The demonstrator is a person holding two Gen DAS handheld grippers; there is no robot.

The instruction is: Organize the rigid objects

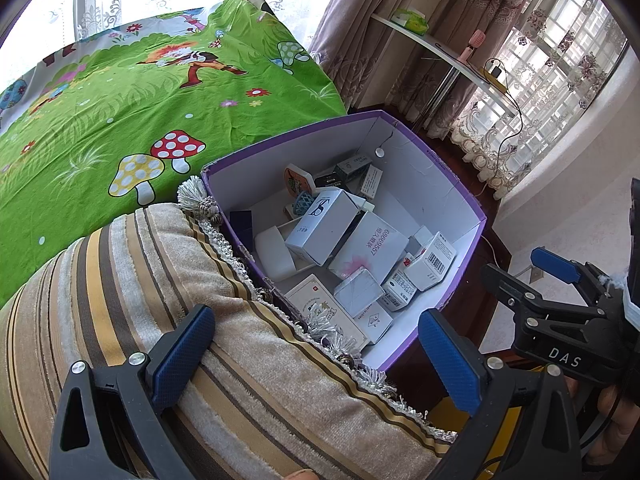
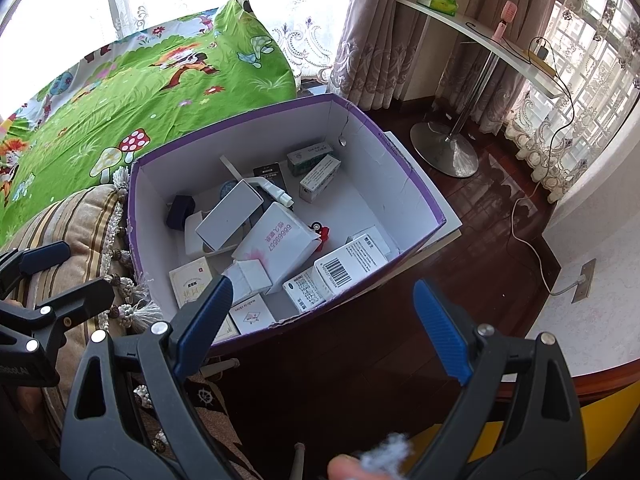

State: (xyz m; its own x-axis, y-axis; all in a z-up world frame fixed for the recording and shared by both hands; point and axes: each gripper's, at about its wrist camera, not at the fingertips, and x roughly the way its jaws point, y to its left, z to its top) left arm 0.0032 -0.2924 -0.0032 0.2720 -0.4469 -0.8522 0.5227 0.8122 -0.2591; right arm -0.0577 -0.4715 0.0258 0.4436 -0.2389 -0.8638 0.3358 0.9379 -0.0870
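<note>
A purple cardboard box (image 1: 424, 184) with a white inside stands on the floor beside the bed; it also shows in the right wrist view (image 2: 384, 176). It holds several small white boxes, among them one with pink print (image 1: 370, 246) (image 2: 280, 240) and one with a barcode (image 1: 432, 258) (image 2: 350, 266). My left gripper (image 1: 316, 352) is open and empty above a striped pillow (image 1: 160, 280). My right gripper (image 2: 324, 320) is open and empty, above the box's near edge.
A green cartoon bedsheet (image 1: 140, 112) covers the bed to the left. A white shelf table (image 2: 480, 40) on a metal stand, curtains and a cable on the dark wood floor (image 2: 500, 208) lie to the right.
</note>
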